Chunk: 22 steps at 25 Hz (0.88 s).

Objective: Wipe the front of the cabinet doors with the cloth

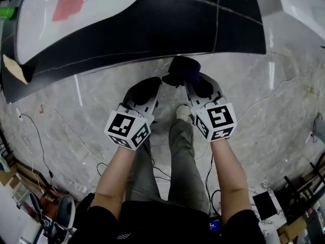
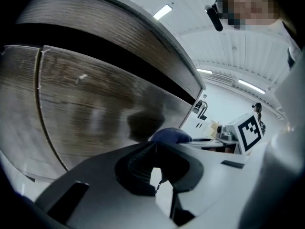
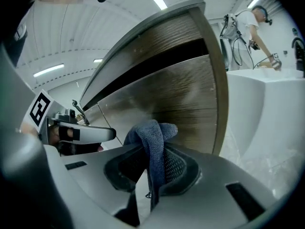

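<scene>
Cabinet doors [image 1: 152, 24] are blocking the top of frame; open floor [image 1: 284, 131] is spreading right, cables [image 1: 40, 146] trailing lower left.

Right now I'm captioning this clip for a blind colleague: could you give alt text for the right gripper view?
The right gripper is clamped on a blue cloth, bunched above the jaws, in front of a wood-grain cabinet door. A white counter stands to the right, with a person behind it.
</scene>
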{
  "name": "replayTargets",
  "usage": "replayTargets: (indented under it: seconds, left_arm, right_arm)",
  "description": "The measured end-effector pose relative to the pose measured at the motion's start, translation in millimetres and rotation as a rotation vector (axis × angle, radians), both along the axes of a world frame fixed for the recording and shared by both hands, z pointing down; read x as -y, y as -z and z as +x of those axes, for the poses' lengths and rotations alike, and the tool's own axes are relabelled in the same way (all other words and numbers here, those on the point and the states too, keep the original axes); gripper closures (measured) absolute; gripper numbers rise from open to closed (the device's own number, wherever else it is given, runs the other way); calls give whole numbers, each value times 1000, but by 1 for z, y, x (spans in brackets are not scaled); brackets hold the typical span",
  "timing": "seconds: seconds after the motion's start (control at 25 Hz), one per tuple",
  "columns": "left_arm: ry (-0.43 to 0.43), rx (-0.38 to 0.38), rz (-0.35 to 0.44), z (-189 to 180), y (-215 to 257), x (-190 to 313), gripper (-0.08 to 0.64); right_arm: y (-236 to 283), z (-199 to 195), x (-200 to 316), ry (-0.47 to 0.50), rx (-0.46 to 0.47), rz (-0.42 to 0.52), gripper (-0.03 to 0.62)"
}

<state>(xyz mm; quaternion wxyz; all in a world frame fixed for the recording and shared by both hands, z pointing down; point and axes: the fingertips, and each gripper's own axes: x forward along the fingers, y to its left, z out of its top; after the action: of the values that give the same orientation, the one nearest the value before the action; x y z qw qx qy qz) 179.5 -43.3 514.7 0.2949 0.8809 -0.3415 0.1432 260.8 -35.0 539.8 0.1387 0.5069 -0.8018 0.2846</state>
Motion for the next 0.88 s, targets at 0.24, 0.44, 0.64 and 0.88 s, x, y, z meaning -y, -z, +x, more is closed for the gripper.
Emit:
replayTargets:
  seconds: [0.24, 0.44, 0.64, 0.88]
  left_arm:
    - [63, 14, -3, -57, -4, 4, 543]
    - [118, 24, -11, -107, -7, 5, 543]
    - [173, 31, -18, -149, -10, 3, 543]
    - [227, 38, -34, -187, -17, 0, 543]
  right_arm:
    - [-7, -61, 3, 69, 13, -16, 522]
    - [-15, -110, 7, 122, 14, -29, 522]
    - [-22, -150, 12, 167, 11, -42, 522]
    - [-32, -186, 18, 216, -1, -51, 522]
